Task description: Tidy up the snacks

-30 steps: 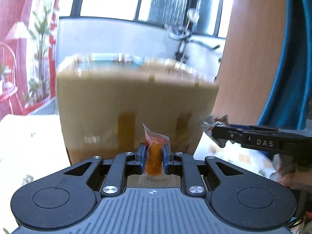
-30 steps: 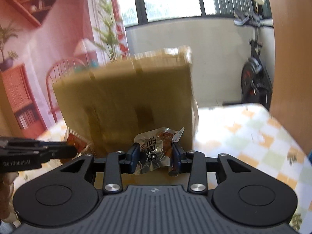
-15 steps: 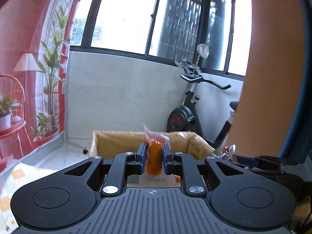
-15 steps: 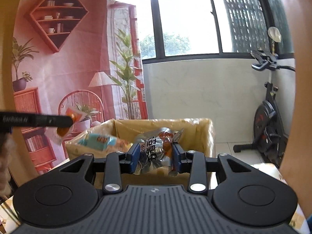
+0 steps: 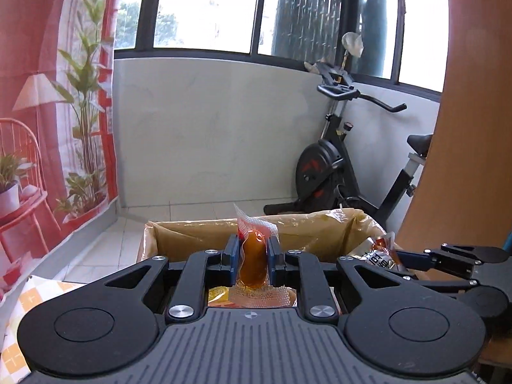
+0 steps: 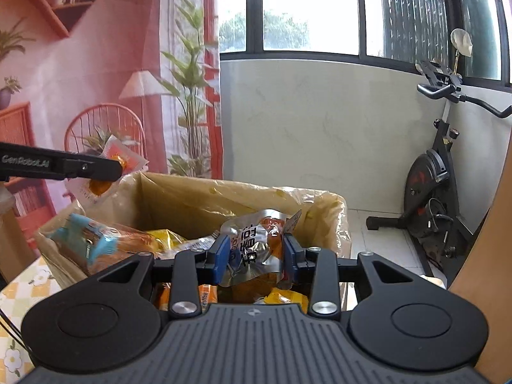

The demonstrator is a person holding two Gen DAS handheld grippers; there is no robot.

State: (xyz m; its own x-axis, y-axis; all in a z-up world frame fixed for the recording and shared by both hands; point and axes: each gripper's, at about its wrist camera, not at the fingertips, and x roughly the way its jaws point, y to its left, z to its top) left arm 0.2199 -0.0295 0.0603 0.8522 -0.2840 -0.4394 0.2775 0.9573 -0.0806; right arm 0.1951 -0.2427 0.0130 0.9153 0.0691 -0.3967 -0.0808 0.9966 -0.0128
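Observation:
My left gripper (image 5: 252, 257) is shut on a small clear packet with an orange snack (image 5: 253, 256) inside, held upright over the near rim of the open cardboard box (image 5: 192, 233). In the right wrist view that same orange packet (image 6: 108, 172) hangs over the box's left corner in the left gripper (image 6: 118, 169). The right gripper (image 6: 256, 256) is shut on a crinkled silver foil packet (image 6: 256, 249) with black print, above the open box (image 6: 179, 198). From the left wrist view the right gripper (image 5: 396, 257) and its foil packet (image 5: 379, 256) show at the right.
The box holds several snacks: a blue-and-orange pack (image 6: 96, 240) and yellow packs (image 6: 166, 238). It stands on a checked tablecloth (image 6: 28, 281). Behind are a white wall, an exercise bike (image 6: 432, 198), a printed red backdrop (image 6: 96, 80), and a brown panel (image 5: 464, 144) at the right.
Both grippers have risen with their packets. The box's side filled the views a second ago; now I look down into its open top, closer than half a second ago.

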